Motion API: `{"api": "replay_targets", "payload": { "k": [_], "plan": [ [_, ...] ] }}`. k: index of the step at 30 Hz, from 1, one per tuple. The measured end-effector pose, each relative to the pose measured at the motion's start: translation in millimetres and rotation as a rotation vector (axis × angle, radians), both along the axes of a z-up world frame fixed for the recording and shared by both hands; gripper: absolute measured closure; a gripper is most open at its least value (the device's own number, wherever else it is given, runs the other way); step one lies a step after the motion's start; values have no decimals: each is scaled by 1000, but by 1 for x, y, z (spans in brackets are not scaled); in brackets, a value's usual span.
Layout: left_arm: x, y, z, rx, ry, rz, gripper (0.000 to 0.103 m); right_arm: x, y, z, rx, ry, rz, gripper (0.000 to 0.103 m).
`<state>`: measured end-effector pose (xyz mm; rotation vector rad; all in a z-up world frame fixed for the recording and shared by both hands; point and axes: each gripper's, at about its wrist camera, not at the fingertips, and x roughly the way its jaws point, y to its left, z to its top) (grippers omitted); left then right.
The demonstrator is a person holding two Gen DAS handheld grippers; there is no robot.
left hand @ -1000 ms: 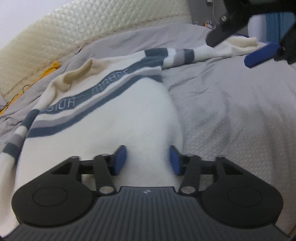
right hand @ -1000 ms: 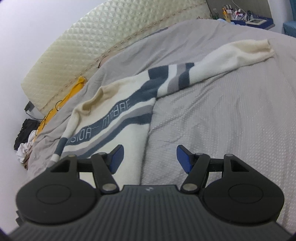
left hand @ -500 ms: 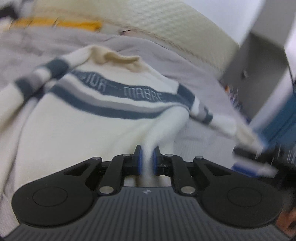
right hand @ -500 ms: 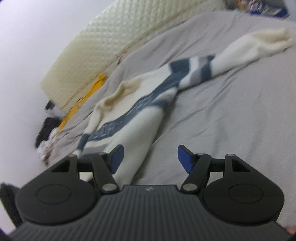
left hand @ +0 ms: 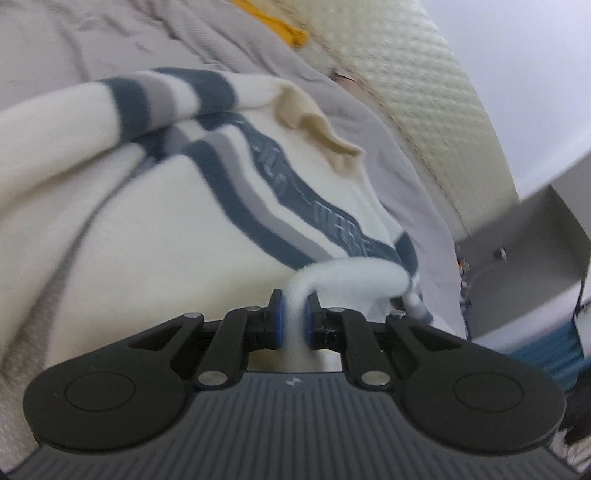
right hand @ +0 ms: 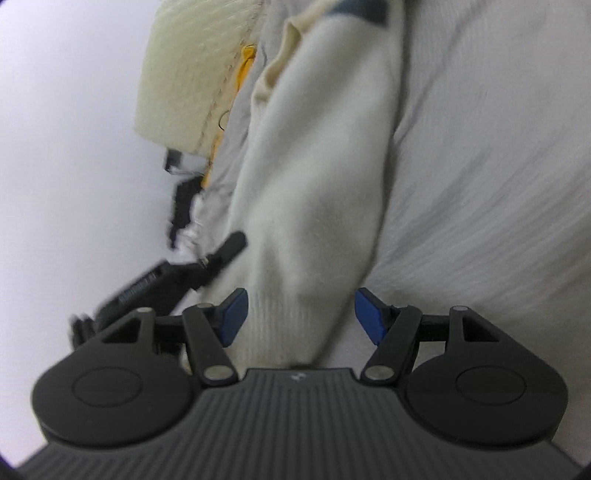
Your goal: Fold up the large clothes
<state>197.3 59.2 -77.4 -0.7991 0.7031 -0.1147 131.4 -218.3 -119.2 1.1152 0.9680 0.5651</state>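
Observation:
A cream sweater with navy and grey chest stripes and a beige collar lies on the grey bedspread. My left gripper is shut on a pinched fold of its white fabric, which rises in a ridge from the blue pads. In the right wrist view the sweater runs away from me, its ribbed hem lying between the blue fingers. My right gripper is open around that hem, pads apart from the cloth. The left gripper's black body shows at the sweater's left edge.
A quilted cream headboard edges the bed, with a yellow cloth beside it. A grey cabinet stands at the right. Dark and white clothes lie past the bed's edge. Grey bedspread stretches right of the sweater.
My left gripper closed on a fold of the sweater, then rolled and swung sideways with it. My right gripper dropped down over the sweater's hem and rolled, still open.

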Motion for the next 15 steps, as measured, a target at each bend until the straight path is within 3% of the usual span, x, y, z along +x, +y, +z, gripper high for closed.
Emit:
{"api": "replay_targets", "payload": {
  "k": [5, 14, 15],
  "plan": [
    [5, 12, -9, -22, 19, 36, 90, 9, 9, -5, -48, 6, -1, 36],
    [5, 12, -10, -40, 9, 32, 89, 17, 38, -23, 92, 16, 3, 37],
    [4, 11, -10, -43, 5, 27, 89, 15, 37, -22, 91, 6, -4, 44]
  ]
}}
